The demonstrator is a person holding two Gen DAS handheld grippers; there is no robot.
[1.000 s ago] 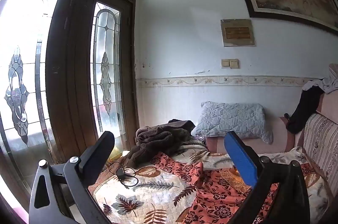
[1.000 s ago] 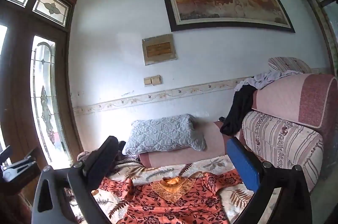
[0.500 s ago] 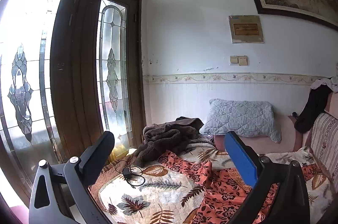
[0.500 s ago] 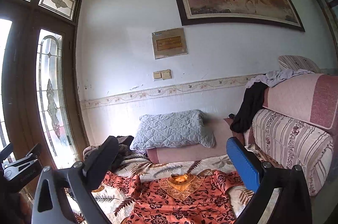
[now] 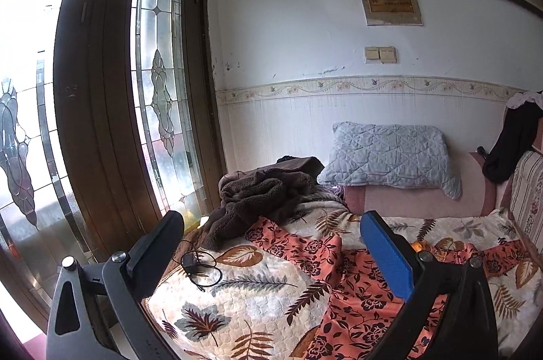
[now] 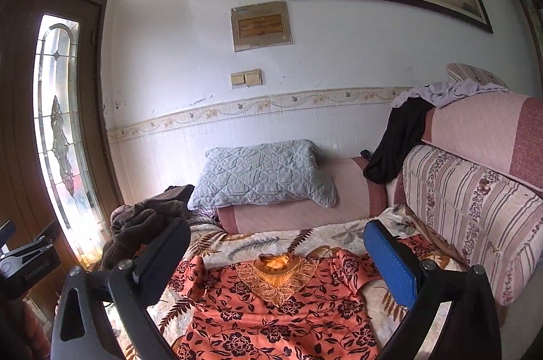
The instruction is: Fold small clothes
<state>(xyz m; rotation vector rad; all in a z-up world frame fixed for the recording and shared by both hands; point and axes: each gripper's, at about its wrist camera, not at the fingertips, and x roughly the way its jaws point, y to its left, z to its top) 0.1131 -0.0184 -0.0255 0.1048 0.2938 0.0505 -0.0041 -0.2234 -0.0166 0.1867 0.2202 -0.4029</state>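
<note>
**Blouse ahead and below, collar pointing away**

Nearest: right tool (image 6: 271, 253) held above the bed with both fingers spread wide, nothing between them. Directly beneath and forward of it, spread flat on the cream quilted bedspread with brown leaf print (image 6: 261, 241), lies the orange-red floral blouse with a gold lace collar (image 6: 271, 309). Long axis running straight away from the tool: hem toward the camera and out of view, collar at the far end, one sleeve reaching out to each side. Centred between the fingers in this view, so judged the better-placed side for a first grip.

Left tool (image 5: 271, 253) likewise wide open and empty, hovering further left. From there the same blouse (image 5: 356, 292) lies ahead and to the right, its left sleeve running diagonally toward the far left; a small black charger with coiled cable (image 5: 198, 265) sits on the bedspread just left of that sleeve.

Further back: a heap of dark brown fleece fabric (image 5: 261, 200), then a pale grey quilted pillow (image 6: 264, 173) against the wall.

Likely next: both tools down and forward, one to each sleeve or shoulder, folding across the long axis.
</note>
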